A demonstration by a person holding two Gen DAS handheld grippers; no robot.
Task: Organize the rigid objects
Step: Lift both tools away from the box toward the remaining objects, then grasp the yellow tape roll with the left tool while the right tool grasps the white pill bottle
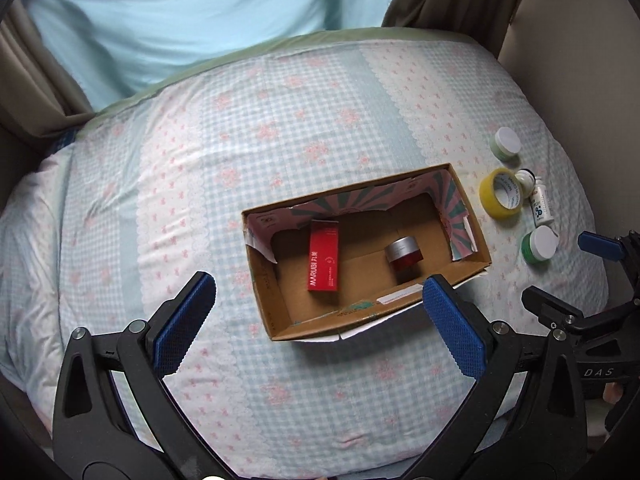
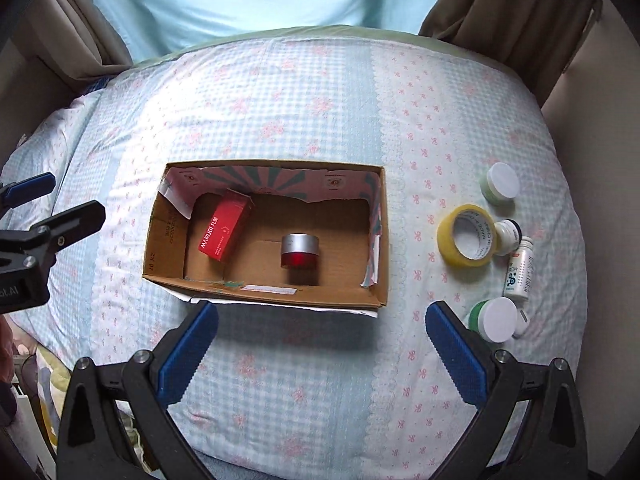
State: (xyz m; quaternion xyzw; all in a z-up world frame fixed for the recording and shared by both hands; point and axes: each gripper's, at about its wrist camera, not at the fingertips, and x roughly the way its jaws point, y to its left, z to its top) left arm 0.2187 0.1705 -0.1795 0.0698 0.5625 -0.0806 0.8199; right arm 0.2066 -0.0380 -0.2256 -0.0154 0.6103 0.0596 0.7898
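Ideally the right gripper (image 2: 322,338), jaws wide and empty, drops squarely over the near green jar (image 2: 494,319) at four o'clock, clear of the white bottle (image 2: 519,268). Left gripper (image 1: 316,316) also gapes empty. Cardboard box (image 2: 164,236) on the bed holds a red carton (image 2: 226,230) and red jar (image 2: 300,251).

Red carton (image 2: 226,232) in the cardboard box (image 2: 164,240) read "MARUBI" | box's inner wall bore "10 X2" | other tool's (image 1: 600,372) black body in left view showed "DAS" | tape roll (image 2: 468,236) and white bottle (image 2: 520,268) print illegible
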